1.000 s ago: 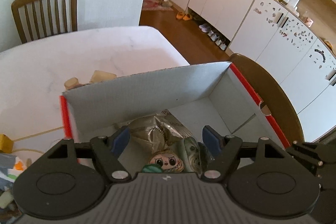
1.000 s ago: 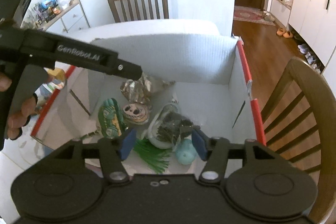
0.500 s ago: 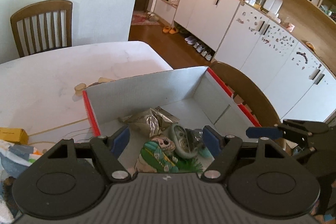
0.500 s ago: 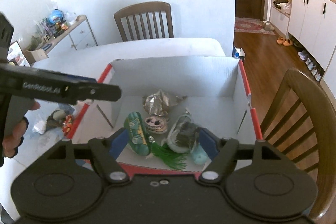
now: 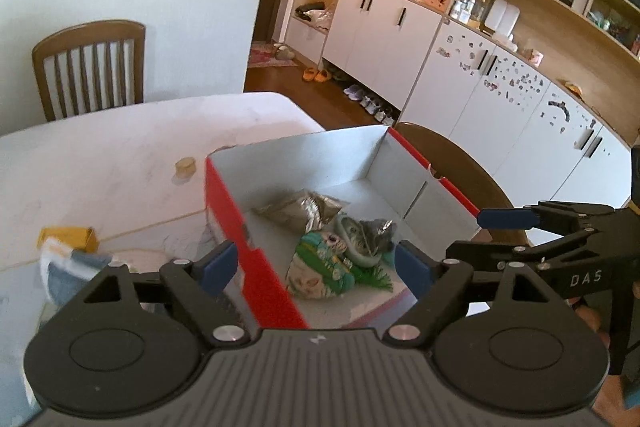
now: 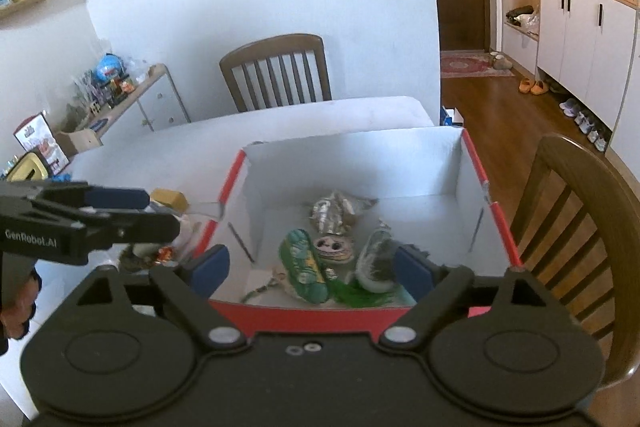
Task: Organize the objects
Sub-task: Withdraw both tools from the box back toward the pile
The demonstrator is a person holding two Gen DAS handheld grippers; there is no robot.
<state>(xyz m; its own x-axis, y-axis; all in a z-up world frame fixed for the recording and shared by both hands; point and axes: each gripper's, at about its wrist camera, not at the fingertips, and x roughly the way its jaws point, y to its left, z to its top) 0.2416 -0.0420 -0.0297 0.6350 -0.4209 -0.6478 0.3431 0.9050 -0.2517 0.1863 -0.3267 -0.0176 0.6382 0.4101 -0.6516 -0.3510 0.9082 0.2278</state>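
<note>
A red-edged white cardboard box [image 5: 224, 195] [image 6: 472, 163] stands on the white table. Inside lie a crumpled silver foil bag [image 5: 304, 213] [image 6: 334, 209], a green snack packet [image 5: 320, 263] [image 6: 302, 265], a round face-printed item [image 6: 334, 247], a clear pouch with dark contents [image 5: 366, 237] [image 6: 378, 259] and a green frilly piece [image 5: 376, 281] [image 6: 354, 295]. My left gripper [image 5: 316, 267] is open and empty above the box's left wall; it shows in the right wrist view [image 6: 120, 205]. My right gripper [image 6: 310, 267] is open and empty over the box's near edge; it shows in the left wrist view [image 5: 508, 223].
Left of the box on the table [image 5: 100, 155] lie a yellow block [image 5: 68, 237] [image 6: 170, 199], a blue-white cloth [image 5: 64, 267], a small round wooden piece [image 5: 186, 167] and small wrapped items [image 6: 160, 253]. Wooden chairs stand at the far side [image 6: 276, 71] and right [image 6: 576, 219].
Both grippers have pulled back and up from the box. The left gripper has shifted left, now over the box's left wall. The box contents have not moved.
</note>
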